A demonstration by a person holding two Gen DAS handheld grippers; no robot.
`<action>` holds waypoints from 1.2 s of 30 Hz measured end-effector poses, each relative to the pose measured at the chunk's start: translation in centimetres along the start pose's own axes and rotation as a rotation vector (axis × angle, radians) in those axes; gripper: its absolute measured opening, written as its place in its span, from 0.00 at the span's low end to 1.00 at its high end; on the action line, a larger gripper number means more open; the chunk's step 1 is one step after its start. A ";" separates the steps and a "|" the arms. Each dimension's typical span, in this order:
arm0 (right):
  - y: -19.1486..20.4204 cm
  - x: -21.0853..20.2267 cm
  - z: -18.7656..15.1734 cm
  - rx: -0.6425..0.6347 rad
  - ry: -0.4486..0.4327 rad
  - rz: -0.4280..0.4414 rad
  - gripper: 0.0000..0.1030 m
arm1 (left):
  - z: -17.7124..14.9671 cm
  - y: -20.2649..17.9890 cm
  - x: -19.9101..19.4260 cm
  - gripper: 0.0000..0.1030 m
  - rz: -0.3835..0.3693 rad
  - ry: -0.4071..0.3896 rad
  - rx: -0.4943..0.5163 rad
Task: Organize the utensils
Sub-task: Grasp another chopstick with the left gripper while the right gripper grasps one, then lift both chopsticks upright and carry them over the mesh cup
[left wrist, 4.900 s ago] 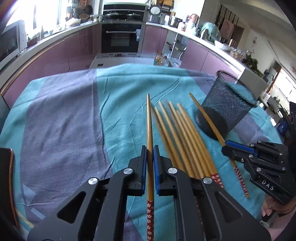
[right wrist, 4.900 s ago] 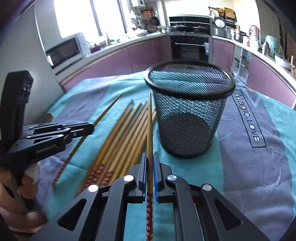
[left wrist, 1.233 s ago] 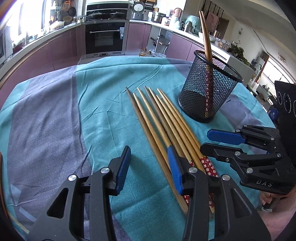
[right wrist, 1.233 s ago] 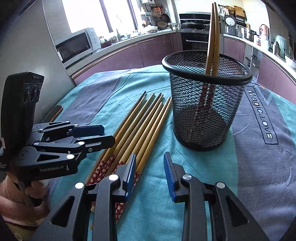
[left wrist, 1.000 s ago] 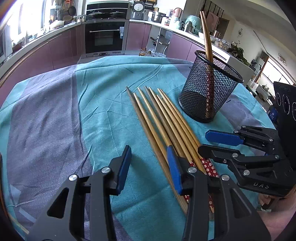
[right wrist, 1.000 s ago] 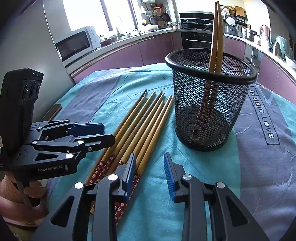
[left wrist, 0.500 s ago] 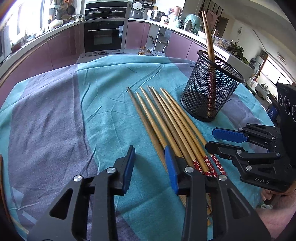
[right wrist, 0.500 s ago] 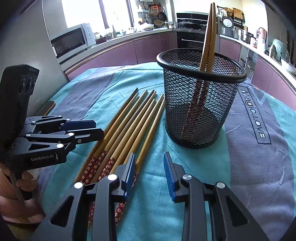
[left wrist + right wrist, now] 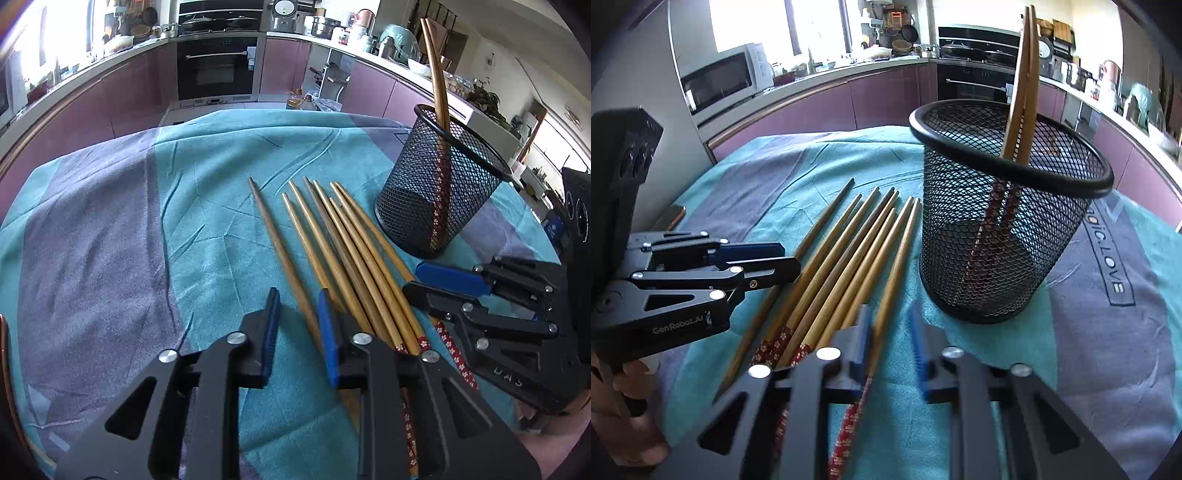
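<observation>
Nearest me, the left tongs (image 9: 297,299) stood with their blue pads a little apart astride the outermost chopstick (image 9: 273,236) of the row. They had just been closing, yet the pads did not visibly press the wood. A hand (image 9: 628,387) gripped their handle, and their side read "GenRobot.AI". The right tongs (image 9: 890,314), marked "DAS", had likewise been narrowing. The chopstick at the other edge (image 9: 897,254) lay between their pads, close against one and clear of the other, which was blurred, so nothing was clamped.

The remaining chopsticks (image 9: 343,236) lay side by side between those two on the teal and grey cloth (image 9: 203,221) over the counter, flowered red ends toward the tongs. The outermost one lay a little apart from them. Just beyond them stood a black mesh cup (image 9: 997,229), upright, with two chopsticks (image 9: 1025,74) leaning inside, red ends down. Beside the cup the cloth bore the word "LOVE" (image 9: 1108,273); the letters before it were partly hidden. Farther back were purple cabinets, a microwave (image 9: 720,85) and a built-in oven (image 9: 218,66).
</observation>
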State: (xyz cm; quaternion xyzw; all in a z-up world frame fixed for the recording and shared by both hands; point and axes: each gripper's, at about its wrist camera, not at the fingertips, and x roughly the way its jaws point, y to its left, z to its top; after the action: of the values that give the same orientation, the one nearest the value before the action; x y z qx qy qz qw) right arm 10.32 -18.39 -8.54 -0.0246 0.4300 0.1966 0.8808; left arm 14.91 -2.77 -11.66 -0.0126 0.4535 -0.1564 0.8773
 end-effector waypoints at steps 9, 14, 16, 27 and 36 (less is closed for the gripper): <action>-1.9 -1.3 -0.6 0.129 -0.044 0.064 0.06 | -0.7 0.5 -0.4 0.10 -0.013 -0.019 -0.062; -1.6 -2.9 -0.8 0.095 -0.088 0.115 0.06 | -1.3 0.5 -1.7 0.07 -0.036 -0.045 -0.047; -1.1 -3.1 -0.8 0.061 -0.085 0.133 0.06 | -1.5 0.2 -2.1 0.07 -0.048 -0.049 -0.025; -0.8 -1.4 -1.0 0.019 0.015 0.134 0.07 | -2.6 0.2 -1.9 0.08 -0.065 -0.006 0.016; 0.1 0.0 0.2 -0.009 0.041 0.111 0.08 | -1.2 1.3 -0.3 0.14 -0.102 0.040 0.013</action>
State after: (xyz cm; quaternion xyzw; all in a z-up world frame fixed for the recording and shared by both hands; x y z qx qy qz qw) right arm 10.45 -18.27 -8.37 -0.0089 0.4477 0.2466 0.8595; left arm 14.13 -1.27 -12.31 -0.0266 0.4688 -0.2041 0.8590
